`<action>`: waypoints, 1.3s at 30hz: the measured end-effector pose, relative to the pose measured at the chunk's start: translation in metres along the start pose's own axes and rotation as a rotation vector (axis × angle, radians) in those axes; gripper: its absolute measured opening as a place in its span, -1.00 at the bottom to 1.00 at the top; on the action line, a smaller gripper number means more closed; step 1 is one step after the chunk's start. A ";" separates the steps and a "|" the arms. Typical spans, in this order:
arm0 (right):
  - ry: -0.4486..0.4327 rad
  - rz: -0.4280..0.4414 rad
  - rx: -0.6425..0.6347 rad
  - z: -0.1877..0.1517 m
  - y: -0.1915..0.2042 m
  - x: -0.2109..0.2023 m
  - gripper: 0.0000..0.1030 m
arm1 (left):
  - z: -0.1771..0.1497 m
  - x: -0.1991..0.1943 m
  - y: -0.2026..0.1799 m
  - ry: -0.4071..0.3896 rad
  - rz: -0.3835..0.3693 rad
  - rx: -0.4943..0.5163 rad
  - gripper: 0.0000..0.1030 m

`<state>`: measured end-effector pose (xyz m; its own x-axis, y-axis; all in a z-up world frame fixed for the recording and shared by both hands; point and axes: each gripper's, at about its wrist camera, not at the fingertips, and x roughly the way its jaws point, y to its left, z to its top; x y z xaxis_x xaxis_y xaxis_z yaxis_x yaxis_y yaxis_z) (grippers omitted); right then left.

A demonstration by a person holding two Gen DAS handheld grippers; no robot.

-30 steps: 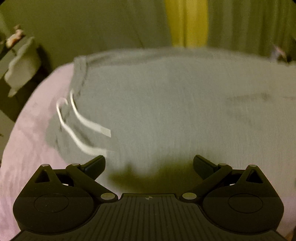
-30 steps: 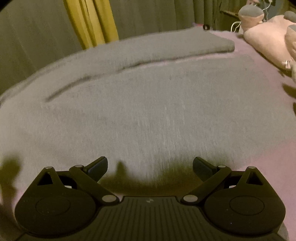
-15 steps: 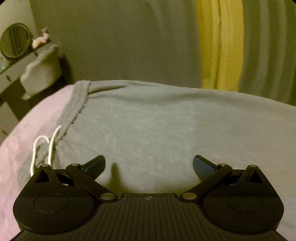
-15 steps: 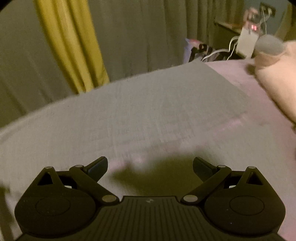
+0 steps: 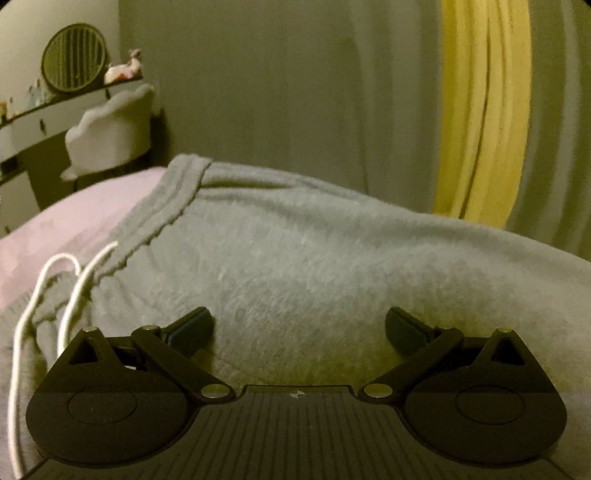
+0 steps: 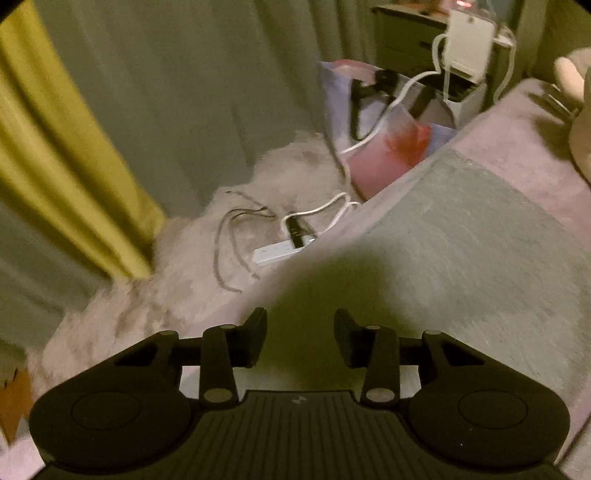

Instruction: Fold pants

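Observation:
Grey sweatpants [image 5: 314, 266] lie flat on a pink bed [image 5: 81, 210]. Their ribbed waistband [image 5: 166, 218] is at the left with a white drawstring [image 5: 70, 295] trailing off it. My left gripper [image 5: 299, 328] is wide open and empty, low over the cloth near the waistband. In the right wrist view the leg end of the pants [image 6: 461, 243] reaches the bed's far edge. My right gripper [image 6: 300, 338] hovers over that edge with its jaws partly closed, a gap between them and nothing in it.
Beyond the bed edge a white power strip [image 6: 280, 253] with cables lies on a fluffy rug [image 6: 155, 295]. A pink bag [image 6: 384, 147] and a nightstand [image 6: 424, 33] stand behind. Grey and yellow curtains [image 5: 480, 110] hang behind. A white chair [image 5: 110, 129] stands far left.
Both grippers moved forward across the pants towards the far edge. The right gripper's jaws have narrowed from wide open. The left gripper stays wide open.

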<state>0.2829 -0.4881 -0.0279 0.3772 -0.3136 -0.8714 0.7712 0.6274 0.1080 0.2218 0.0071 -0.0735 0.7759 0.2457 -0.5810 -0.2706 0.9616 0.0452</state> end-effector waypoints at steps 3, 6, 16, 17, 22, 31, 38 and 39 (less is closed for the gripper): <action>0.025 -0.044 0.000 0.006 0.005 0.019 -0.18 | -0.003 0.003 -0.001 -0.020 0.012 -0.008 1.00; 0.039 -0.086 0.046 0.014 0.003 0.037 -0.11 | -0.005 0.006 -0.002 -0.028 0.015 -0.007 1.00; 0.029 -0.309 -0.055 0.025 0.021 0.063 -0.45 | -0.006 0.015 -0.003 -0.040 0.028 -0.025 1.00; 0.027 -0.325 -0.056 0.024 0.021 0.061 -0.66 | -0.006 0.015 -0.002 -0.040 0.026 -0.028 1.00; 0.007 -0.301 -0.021 0.024 0.007 0.041 -0.96 | -0.004 0.016 -0.001 -0.030 0.018 -0.036 1.00; -0.161 -0.099 0.014 -0.041 -0.077 -0.101 -0.97 | 0.002 0.015 0.011 0.001 -0.045 -0.068 1.00; -0.098 -0.020 0.072 -0.180 -0.209 -0.186 -0.97 | 0.019 -0.011 0.068 0.033 -0.249 -0.395 1.00; -0.048 -0.023 0.073 -0.202 -0.228 -0.183 -0.97 | 0.020 -0.014 0.079 0.052 -0.275 -0.458 1.00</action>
<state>-0.0653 -0.4299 0.0102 0.3814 -0.3625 -0.8504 0.8149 0.5661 0.1241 0.2013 0.0823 -0.0454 0.8270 -0.0255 -0.5616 -0.2912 0.8351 -0.4667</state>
